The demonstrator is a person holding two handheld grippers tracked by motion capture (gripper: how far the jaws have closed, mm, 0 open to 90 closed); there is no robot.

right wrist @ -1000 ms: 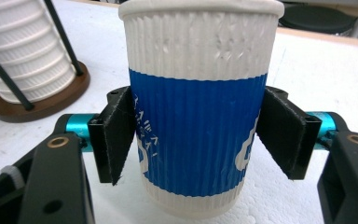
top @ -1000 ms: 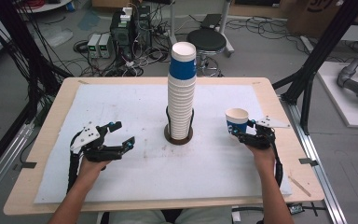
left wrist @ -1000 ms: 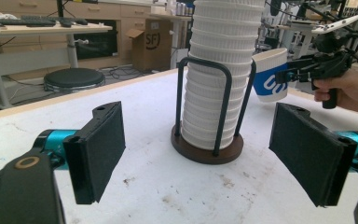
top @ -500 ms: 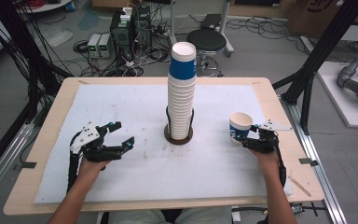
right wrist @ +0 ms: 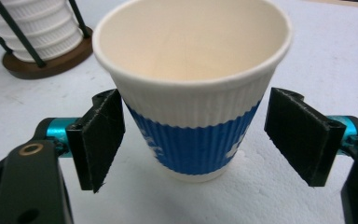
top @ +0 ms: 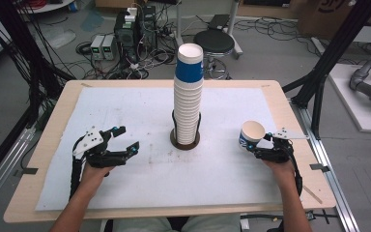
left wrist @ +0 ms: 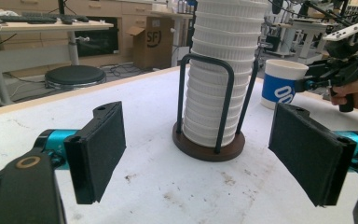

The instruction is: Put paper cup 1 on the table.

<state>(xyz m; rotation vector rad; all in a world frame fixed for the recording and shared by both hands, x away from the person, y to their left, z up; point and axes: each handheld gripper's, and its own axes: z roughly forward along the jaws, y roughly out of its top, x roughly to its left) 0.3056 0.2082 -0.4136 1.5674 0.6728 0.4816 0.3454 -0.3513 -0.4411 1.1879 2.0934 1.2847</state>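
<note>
I am looking down on a wooden table (top: pixel 53 125) covered by a white mat (top: pixel 125 183). At its centre a tall stack of paper cups (top: pixel 188 96) stands in a round brown holder (top: pixel 184 143) with black wire uprights; the top cup of the stack is blue with a white rim.

My right gripper (top: pixel 257 148) is at the right side of the mat, held in the person's right hand (top: pixel 281 166). A single paper cup (right wrist: pixel 193 88), white and ribbed above with a blue band below, stands upright on the mat between its two black pads. The fingers are released: in the right gripper view the left pad (right wrist: pixel 100 137) sits just beside the cup's wall, possibly grazing it, while the right pad (right wrist: pixel 303 135) stands clearly apart with bare mat showing in the gap. The cup's open mouth faces up and it looks empty inside. The stack's holder lies beyond the left pad, well apart.

My left gripper (top: pixel 121 142) is at the left side of the mat, held in the person's left hand (top: pixel 94 171). Its fingers are spread wide with nothing between them. In the left gripper view the stack and holder stand ahead, framed between the two pads, and the single cup appears beyond the right pad, near the far gripper.
</note>
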